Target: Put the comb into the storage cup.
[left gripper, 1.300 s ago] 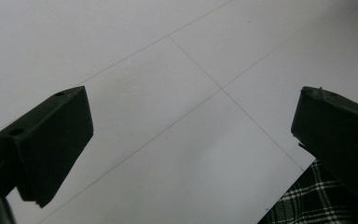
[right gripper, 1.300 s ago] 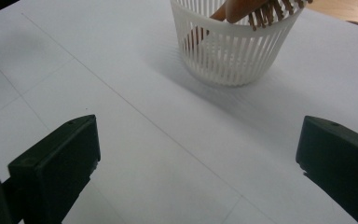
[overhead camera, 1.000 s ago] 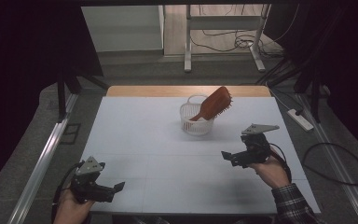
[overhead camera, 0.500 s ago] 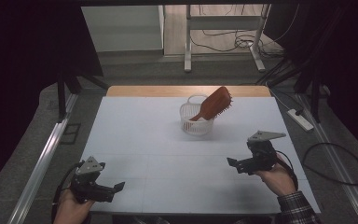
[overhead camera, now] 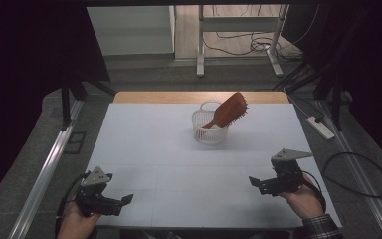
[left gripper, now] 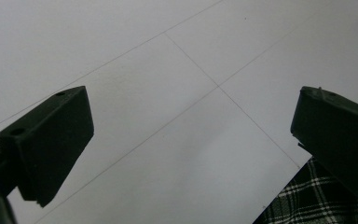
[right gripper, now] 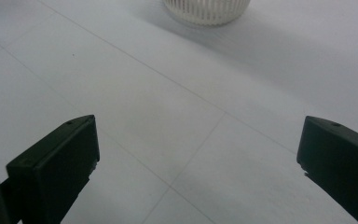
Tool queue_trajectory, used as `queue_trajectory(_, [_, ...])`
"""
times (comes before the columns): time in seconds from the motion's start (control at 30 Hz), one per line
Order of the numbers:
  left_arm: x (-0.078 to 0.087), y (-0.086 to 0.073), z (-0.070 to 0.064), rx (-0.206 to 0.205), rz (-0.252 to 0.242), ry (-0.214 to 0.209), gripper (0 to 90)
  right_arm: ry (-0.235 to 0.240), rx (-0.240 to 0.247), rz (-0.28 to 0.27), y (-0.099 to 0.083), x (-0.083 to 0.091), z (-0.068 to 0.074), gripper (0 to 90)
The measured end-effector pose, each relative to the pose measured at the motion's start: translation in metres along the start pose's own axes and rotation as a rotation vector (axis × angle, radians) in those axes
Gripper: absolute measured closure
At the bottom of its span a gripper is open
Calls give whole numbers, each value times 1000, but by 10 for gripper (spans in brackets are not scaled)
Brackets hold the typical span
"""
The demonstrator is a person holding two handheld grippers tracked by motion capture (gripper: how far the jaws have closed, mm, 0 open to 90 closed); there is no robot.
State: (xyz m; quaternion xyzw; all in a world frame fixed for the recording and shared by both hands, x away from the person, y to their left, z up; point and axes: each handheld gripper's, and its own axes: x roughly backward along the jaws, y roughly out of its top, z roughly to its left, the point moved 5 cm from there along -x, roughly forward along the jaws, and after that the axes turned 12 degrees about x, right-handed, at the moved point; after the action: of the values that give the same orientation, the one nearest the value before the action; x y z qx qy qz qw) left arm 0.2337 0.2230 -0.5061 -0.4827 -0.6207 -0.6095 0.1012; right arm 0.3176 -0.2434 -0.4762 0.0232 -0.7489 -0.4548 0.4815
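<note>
A brush [overhead camera: 230, 109] with a red-brown wooden back stands handle-down in a small white slatted basket [overhead camera: 209, 133]. Its head leans out over the rim, up and away toward the far right, bristles facing right. The basket sits on the white table [overhead camera: 149, 144], well ahead of both grippers, closer to the right gripper [overhead camera: 258, 183] and off to that one's left-front; from the left gripper [overhead camera: 124, 199] it lies far ahead and to the right.

The right gripper's jaws stand wide apart with nothing between them; in the right gripper view only bare tabletop lies in the gap, and the basket's ribbed lower wall [right gripper: 207, 9] shows straight ahead at the top. The left gripper [left gripper: 191, 140] is likewise spread wide and holds nothing. In its own view a patch of plaid cloth [left gripper: 307, 200] lies past the table's near edge, just under its right jaw.

Both grippers sit low near the table's near edge, the left by the near-left corner, the right close to the right edge. Between them and forward to the basket the surface is open white tabletop, crossed by thin seam lines. Behind the basket a wooden strip [overhead camera: 179, 96] marks the far edge.
</note>
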Motion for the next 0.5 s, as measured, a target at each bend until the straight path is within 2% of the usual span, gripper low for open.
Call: queue_trajectory(0.5, [0, 0, 0, -4, 2, -1, 0, -47, -12, 48, -27, 17, -1, 0])
